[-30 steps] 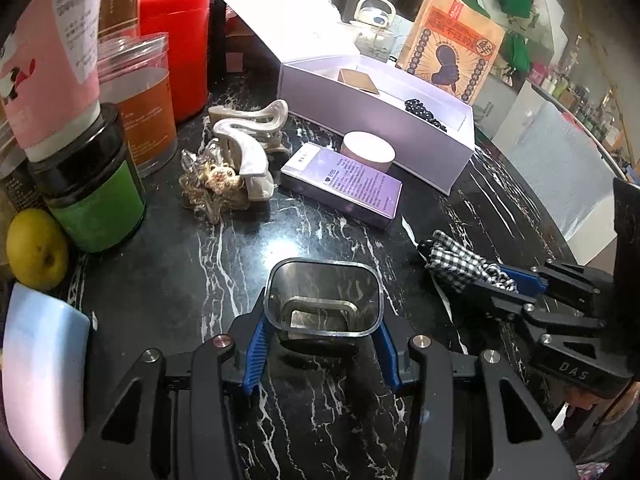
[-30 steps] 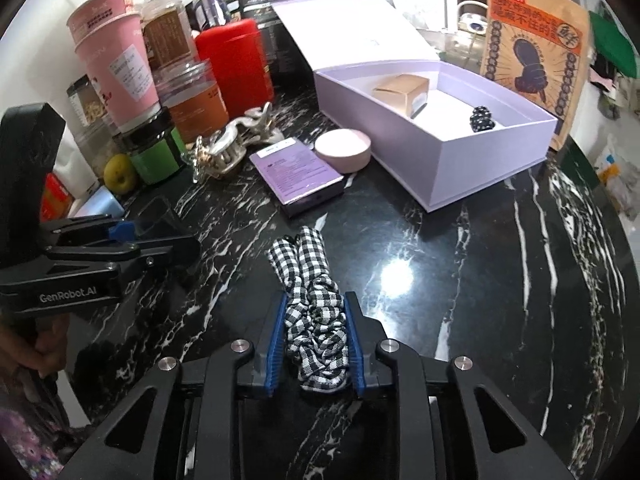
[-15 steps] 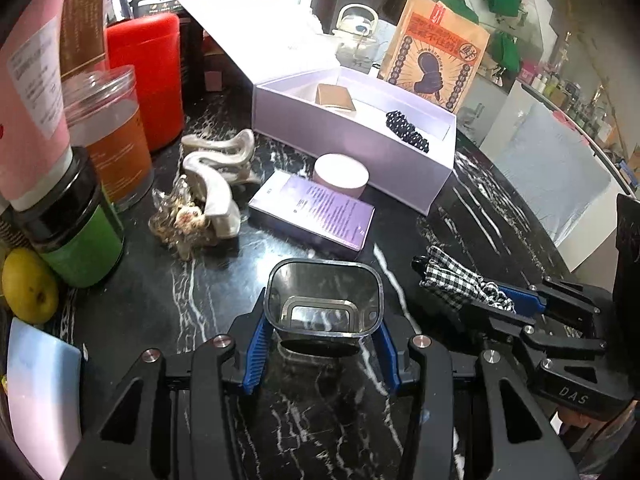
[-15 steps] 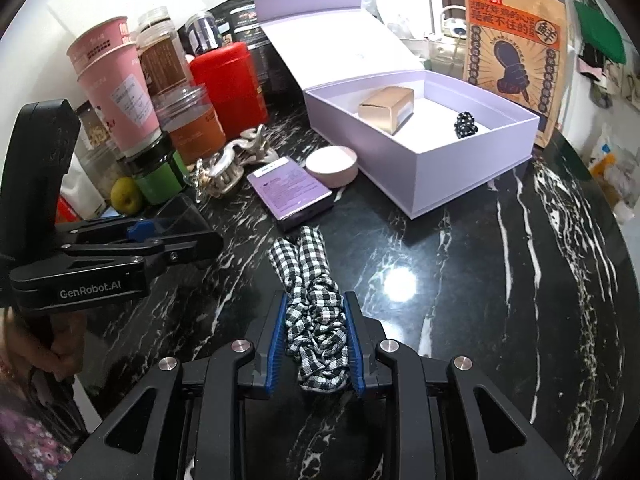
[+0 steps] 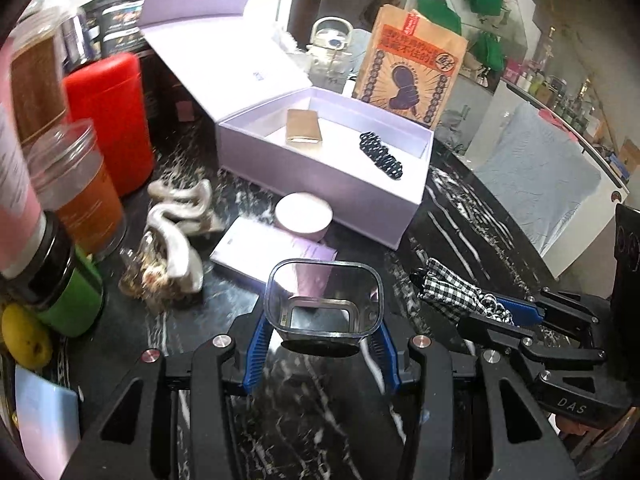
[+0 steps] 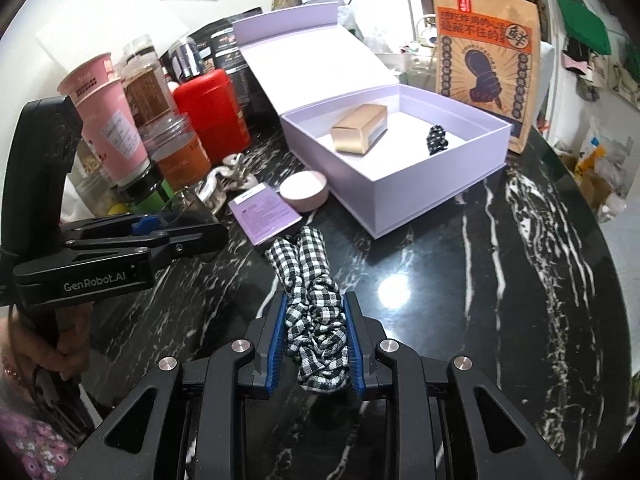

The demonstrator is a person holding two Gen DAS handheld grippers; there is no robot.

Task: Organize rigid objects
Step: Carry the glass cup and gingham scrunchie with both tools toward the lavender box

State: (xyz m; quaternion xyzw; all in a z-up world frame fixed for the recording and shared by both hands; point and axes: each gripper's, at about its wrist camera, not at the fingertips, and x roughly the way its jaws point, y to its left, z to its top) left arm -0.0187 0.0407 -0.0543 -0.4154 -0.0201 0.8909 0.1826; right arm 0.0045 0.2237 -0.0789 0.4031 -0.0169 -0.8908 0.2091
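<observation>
Both grippers have risen toward the box [image 6: 420, 196]. Left gripper [image 5: 322, 340] pinches a clear cup [image 5: 324, 300]; right gripper [image 6: 316, 340] squeezes a scrunchie [image 6: 314, 300]. Two things inside; several left outside.

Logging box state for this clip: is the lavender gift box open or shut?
Open. The lavender gift box has its lid tipped back; a gold carton and black beads lie inside.
</observation>
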